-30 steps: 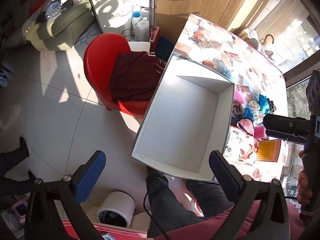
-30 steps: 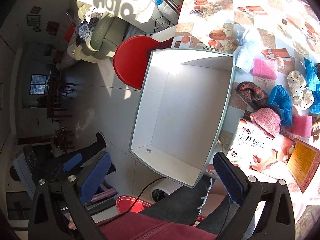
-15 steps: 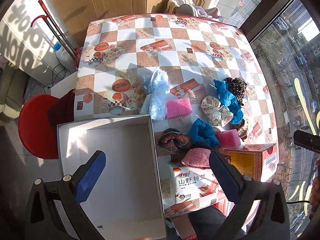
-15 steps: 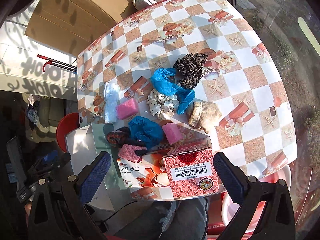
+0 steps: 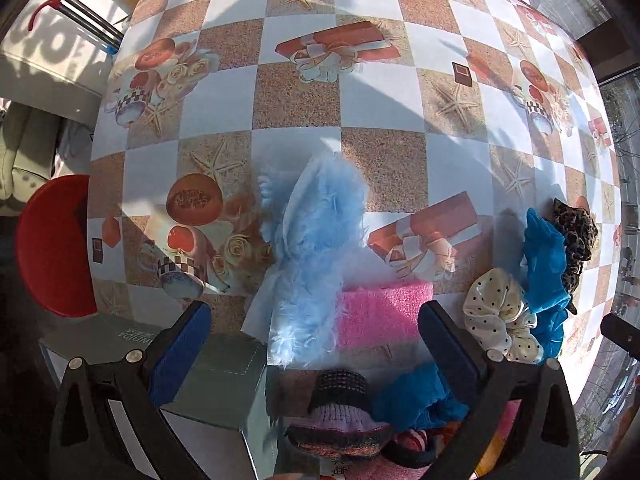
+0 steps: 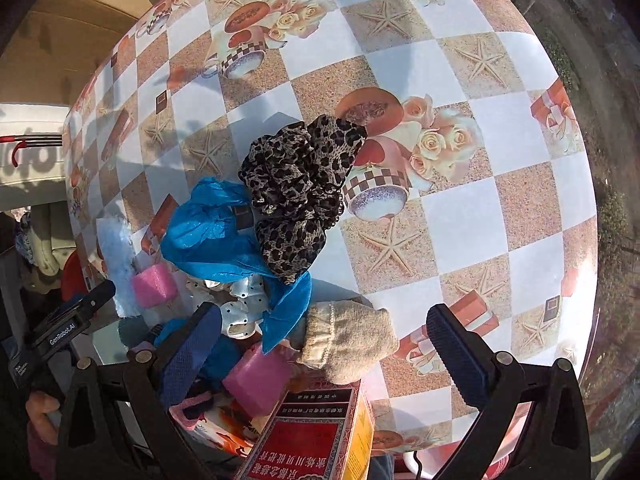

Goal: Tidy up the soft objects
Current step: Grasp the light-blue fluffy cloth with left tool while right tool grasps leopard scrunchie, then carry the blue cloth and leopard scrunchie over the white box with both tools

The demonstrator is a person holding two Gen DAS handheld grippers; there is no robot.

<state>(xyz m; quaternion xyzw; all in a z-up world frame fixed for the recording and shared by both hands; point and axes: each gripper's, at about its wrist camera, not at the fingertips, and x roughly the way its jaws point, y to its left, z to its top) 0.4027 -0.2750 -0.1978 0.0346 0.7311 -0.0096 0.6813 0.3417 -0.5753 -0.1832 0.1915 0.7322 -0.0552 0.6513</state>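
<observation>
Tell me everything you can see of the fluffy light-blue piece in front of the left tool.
The fluffy light-blue piece is a long, feathery or faux-fur item with a smooth white fabric strip showing along its left side. It lies flat on the checkered tablecloth, stretched away from the camera. Its near right side touches the pink sponge block; its near end reaches the corner of the grey box. The left tool is open just short of it, not touching. In the right wrist view it shows only as a pale blue patch.

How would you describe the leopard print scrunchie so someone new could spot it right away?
Start at the checkered tablecloth with its starfish and teacup prints. In the heap of soft things near its front edge, find the bright blue fabric. The leopard print scrunchie lies against it, and it is the only dark, spotted, ruffled piece there.
</observation>
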